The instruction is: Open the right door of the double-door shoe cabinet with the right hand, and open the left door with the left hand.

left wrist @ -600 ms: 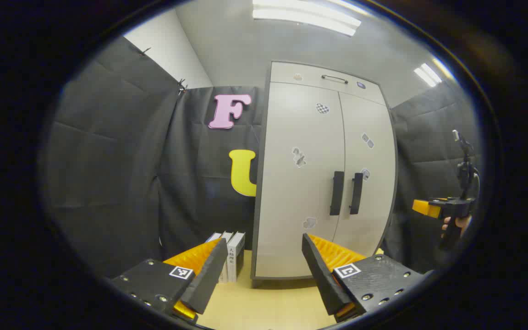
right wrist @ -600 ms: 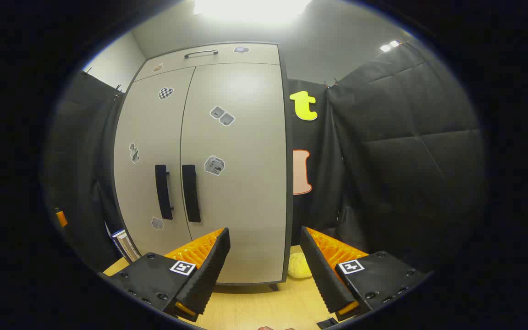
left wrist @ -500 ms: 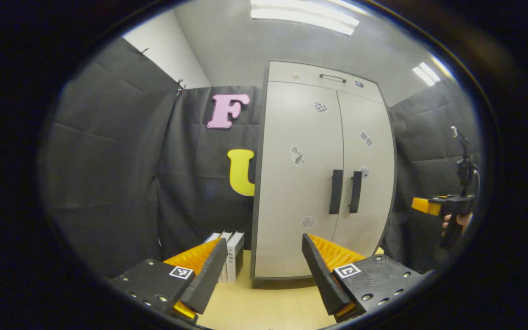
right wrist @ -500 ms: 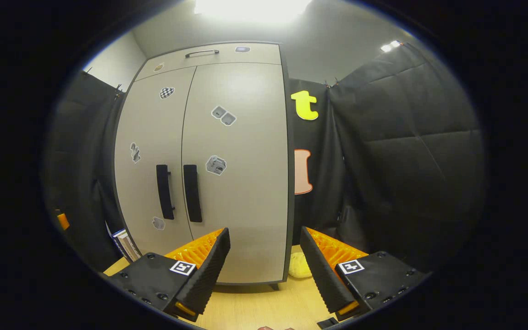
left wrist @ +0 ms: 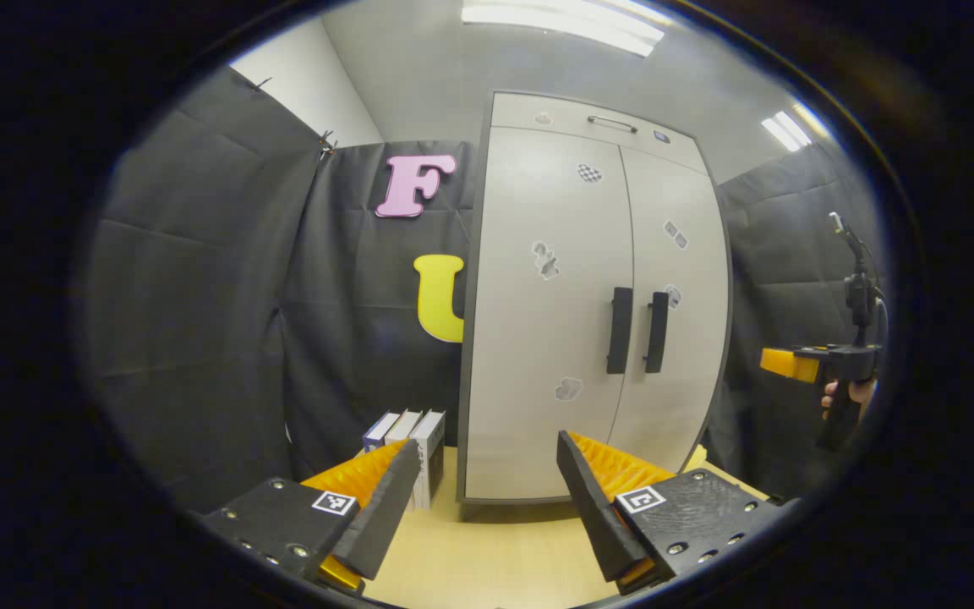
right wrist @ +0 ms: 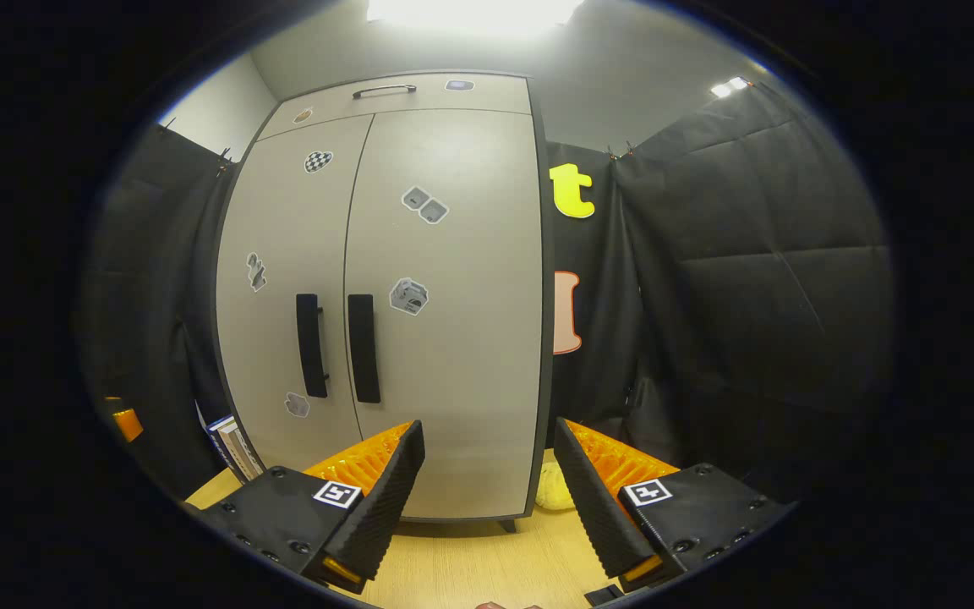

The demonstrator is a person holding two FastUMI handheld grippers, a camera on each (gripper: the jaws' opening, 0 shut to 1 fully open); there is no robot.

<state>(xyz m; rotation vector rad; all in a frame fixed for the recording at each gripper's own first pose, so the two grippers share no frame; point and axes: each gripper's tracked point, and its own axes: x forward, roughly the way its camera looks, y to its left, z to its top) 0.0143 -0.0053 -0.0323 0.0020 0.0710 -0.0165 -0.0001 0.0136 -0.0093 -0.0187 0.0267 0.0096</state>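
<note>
Right gripper view: right tool [right wrist: 489, 474] spread wide, holding nothing; right door handle [right wrist: 363, 348] ahead, up-left, standing upright, well apart.

A recording booth staged as a home corner is shown: black quilted cloth walls [left wrist: 199, 279] are clipped up around a pale double-door shoe cabinet [right wrist: 445, 279], a wood-look floor [right wrist: 487, 558] is laid, and books [left wrist: 409, 436] are stood beside the cabinet under ceiling strip lights [left wrist: 563, 15].
</note>
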